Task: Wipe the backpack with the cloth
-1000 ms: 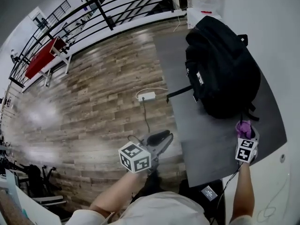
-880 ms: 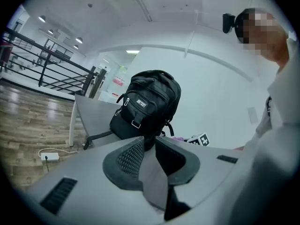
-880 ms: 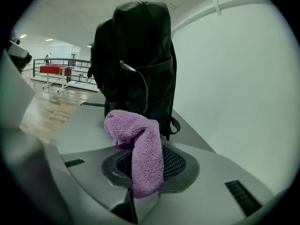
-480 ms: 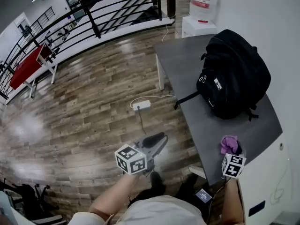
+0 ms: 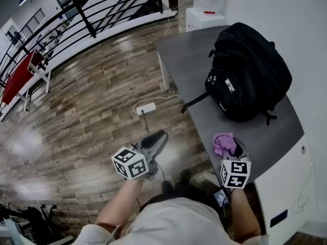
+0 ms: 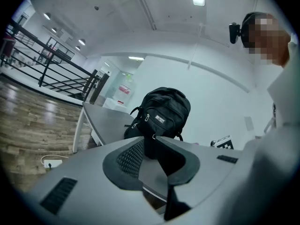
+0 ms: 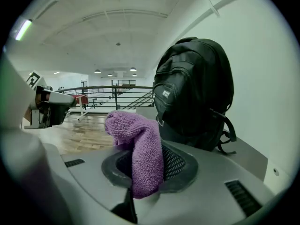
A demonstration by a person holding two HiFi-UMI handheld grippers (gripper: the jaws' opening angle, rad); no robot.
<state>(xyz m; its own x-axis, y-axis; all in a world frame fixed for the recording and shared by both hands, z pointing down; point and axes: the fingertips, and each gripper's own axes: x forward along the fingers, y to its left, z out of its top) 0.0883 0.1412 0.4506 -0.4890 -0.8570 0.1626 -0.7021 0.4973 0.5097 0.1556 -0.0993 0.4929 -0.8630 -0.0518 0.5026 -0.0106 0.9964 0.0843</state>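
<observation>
Wood-plank floor lies under the left gripper (image 5: pixel 155 138), which has stayed off the table (image 5: pixel 189 60), its tongs pressed together on nothing. Further right, near the table's front edge, the right gripper (image 5: pixel 232 149) pinches the purple cloth (image 5: pixel 223 143) (bunched, standing up out of the tongs). Beyond it the black backpack (image 5: pixel 250 75) lies on the table by the wall. A second ago the cloth was just beside the backpack's lower end; now it has drawn back and is clear of it. Nothing is being wiped at present, so this is probably a pause between strokes, or the end.
</observation>
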